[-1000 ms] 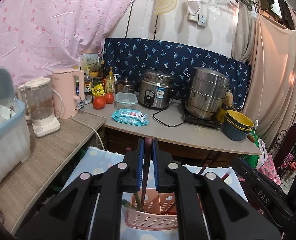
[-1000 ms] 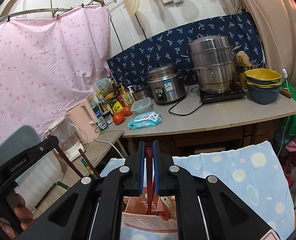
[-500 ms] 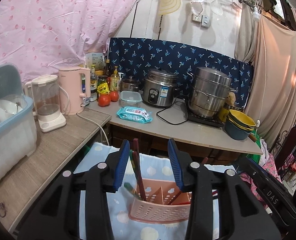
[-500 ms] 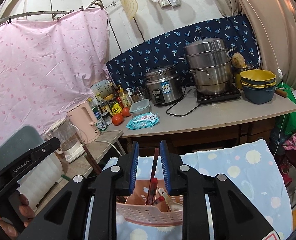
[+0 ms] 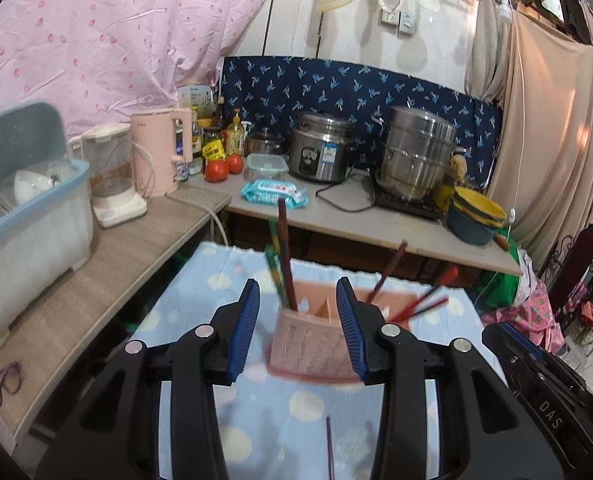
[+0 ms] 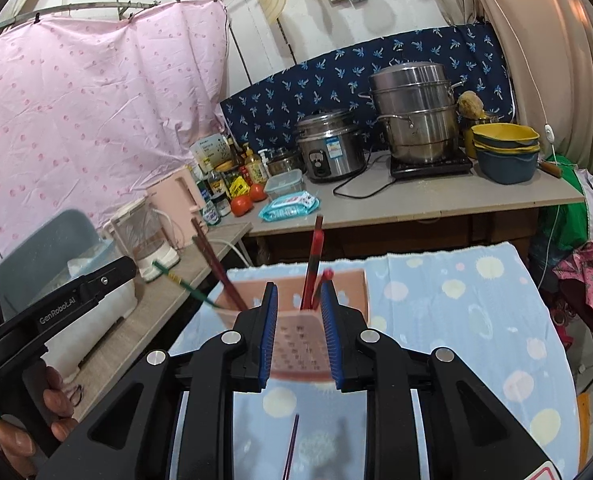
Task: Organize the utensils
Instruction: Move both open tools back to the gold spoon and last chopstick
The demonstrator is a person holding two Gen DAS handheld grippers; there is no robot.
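A pink perforated utensil holder [image 5: 310, 344] [image 6: 300, 344] stands on a blue dotted cloth [image 5: 184, 304] [image 6: 456, 304]. Dark brown and green chopsticks [image 5: 283, 256] stand in its left compartment, red ones [image 5: 420, 306] lean out at the right. In the right wrist view a red chopstick [image 6: 313, 258] stands upright in the holder. My left gripper [image 5: 298, 300] is open and empty, just in front of the holder. My right gripper [image 6: 298, 308] is open and empty, its jaws either side of the holder's near wall. A purple chopstick [image 5: 328, 452] [image 6: 290, 446] lies on the cloth below the grippers.
A wooden counter [image 5: 108, 276] at the left carries a blue dish box [image 5: 20, 208], a blender [image 5: 112, 180] and a pink kettle [image 5: 156, 152]. The back counter holds a rice cooker [image 5: 320, 152], a steamer pot [image 5: 414, 152], tomatoes [image 5: 216, 170], wipes [image 5: 272, 192] and bowls [image 5: 474, 216].
Both grippers have opened and let go of the chopsticks they held, which now stand in the holder. Both have drawn back and up from the holder.
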